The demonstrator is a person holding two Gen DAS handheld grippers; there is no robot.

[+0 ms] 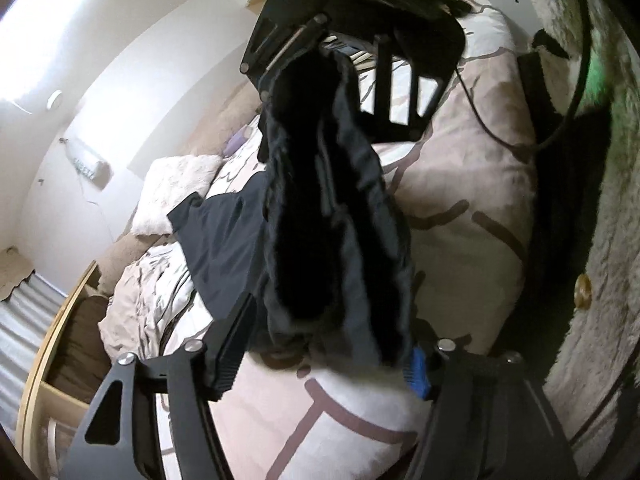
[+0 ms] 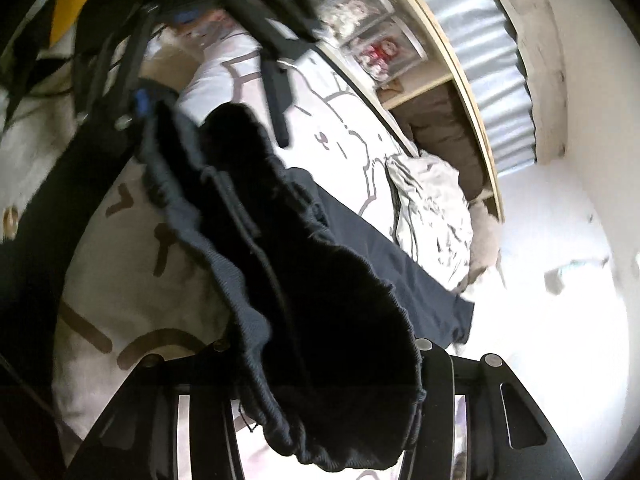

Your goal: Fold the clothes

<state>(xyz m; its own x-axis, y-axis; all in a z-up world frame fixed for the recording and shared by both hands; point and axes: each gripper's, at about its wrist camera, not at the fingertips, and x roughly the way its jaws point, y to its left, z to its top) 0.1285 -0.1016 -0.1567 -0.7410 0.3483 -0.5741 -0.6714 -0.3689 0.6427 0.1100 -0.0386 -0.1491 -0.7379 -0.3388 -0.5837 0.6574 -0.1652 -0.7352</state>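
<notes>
Left hand-held gripper (image 1: 320,360): jaws standing apart, with the lower end of a dark garment (image 1: 332,216) hanging between them; contact of the pads with the cloth cannot be told. Right hand-held gripper (image 2: 320,404): jaws narrowed on the gathered waistband end of the same garment, which bunches between them. The garment stretches in the air from one gripper to the other, above the bed (image 1: 460,184), its far part trailing down onto the cover. The bed carries a pale cover printed with brown outlines. A crumpled sheet (image 2: 432,216) and a pillow (image 1: 176,192) lie near the wall. A wooden shelf (image 2: 460,92) runs beside the bed.
</notes>
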